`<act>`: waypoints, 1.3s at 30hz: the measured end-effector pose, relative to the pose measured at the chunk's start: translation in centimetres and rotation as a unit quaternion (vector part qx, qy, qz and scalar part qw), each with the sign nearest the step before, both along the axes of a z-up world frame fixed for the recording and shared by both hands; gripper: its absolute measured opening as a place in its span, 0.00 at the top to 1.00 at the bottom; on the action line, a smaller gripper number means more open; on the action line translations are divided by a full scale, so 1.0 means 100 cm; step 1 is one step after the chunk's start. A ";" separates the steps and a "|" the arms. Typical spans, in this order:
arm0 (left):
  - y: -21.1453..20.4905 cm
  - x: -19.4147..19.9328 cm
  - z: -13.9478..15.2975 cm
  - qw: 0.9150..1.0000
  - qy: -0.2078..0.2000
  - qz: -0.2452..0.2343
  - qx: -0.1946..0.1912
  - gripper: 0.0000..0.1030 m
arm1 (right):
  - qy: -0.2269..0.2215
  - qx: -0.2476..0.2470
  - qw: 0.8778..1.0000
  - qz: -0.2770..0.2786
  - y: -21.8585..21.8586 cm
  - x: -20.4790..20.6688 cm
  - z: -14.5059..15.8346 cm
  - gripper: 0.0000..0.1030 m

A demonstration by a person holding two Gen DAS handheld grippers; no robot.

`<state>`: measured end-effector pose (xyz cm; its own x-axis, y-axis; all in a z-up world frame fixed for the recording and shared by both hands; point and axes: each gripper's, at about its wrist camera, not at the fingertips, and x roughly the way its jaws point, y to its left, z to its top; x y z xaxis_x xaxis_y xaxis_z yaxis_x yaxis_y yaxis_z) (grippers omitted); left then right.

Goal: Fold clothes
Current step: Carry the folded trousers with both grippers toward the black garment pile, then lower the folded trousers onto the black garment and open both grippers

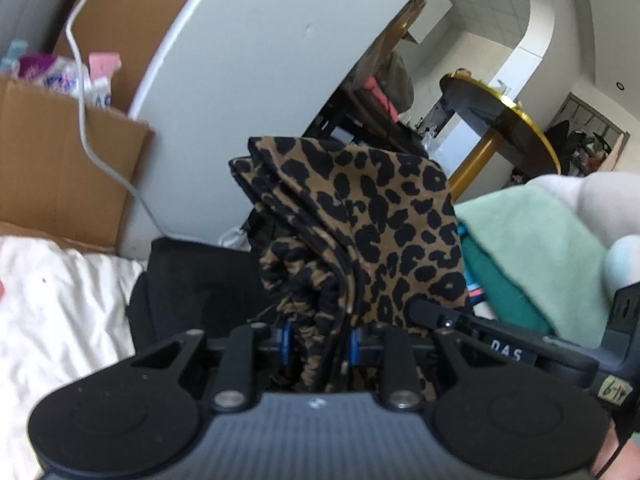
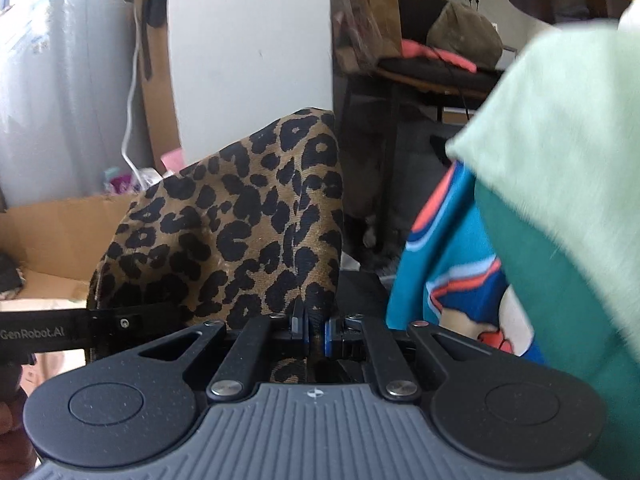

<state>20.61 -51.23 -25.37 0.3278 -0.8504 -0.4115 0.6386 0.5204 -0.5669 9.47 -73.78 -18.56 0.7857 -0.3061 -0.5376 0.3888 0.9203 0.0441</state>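
A leopard-print garment (image 1: 372, 216) is folded into a thick bundle and held up in the air by both grippers. My left gripper (image 1: 320, 340) is shut on its bunched lower edge, several layers squeezed between the blue pads. In the right wrist view the same leopard-print garment (image 2: 240, 220) rises as a smooth flap, and my right gripper (image 2: 314, 338) is shut on its bottom corner. The right gripper's black body (image 1: 500, 344) shows at the lower right of the left wrist view, close beside the left one.
A stack of folded clothes, mint green (image 1: 532, 240) over dark green, lies right; in the right view a teal printed piece (image 2: 448, 264) sits under it. White bedding (image 1: 60, 300) lies left. A cardboard box (image 1: 60, 176), white cable (image 1: 84, 120) and grey-white panel (image 1: 248, 80) stand behind.
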 end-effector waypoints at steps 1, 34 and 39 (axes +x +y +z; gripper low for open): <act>-0.003 0.004 -0.007 1.000 0.004 -0.002 -0.001 0.74 | 0.000 0.001 1.000 0.000 -0.004 0.003 -0.006 0.95; -0.051 0.153 -0.134 0.993 0.116 -0.031 0.004 0.74 | 0.058 0.035 0.997 0.023 -0.066 0.153 -0.121 0.94; -0.053 0.166 -0.154 0.989 0.145 -0.022 0.012 0.73 | 0.080 0.017 0.996 0.029 -0.065 0.172 -0.123 0.94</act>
<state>37.22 -56.56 -40.76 0.1567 -0.8495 -0.5038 0.4735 0.5123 -0.7165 26.63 -80.32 -30.88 0.7042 -0.2420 -0.6675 0.3398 0.9403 0.0177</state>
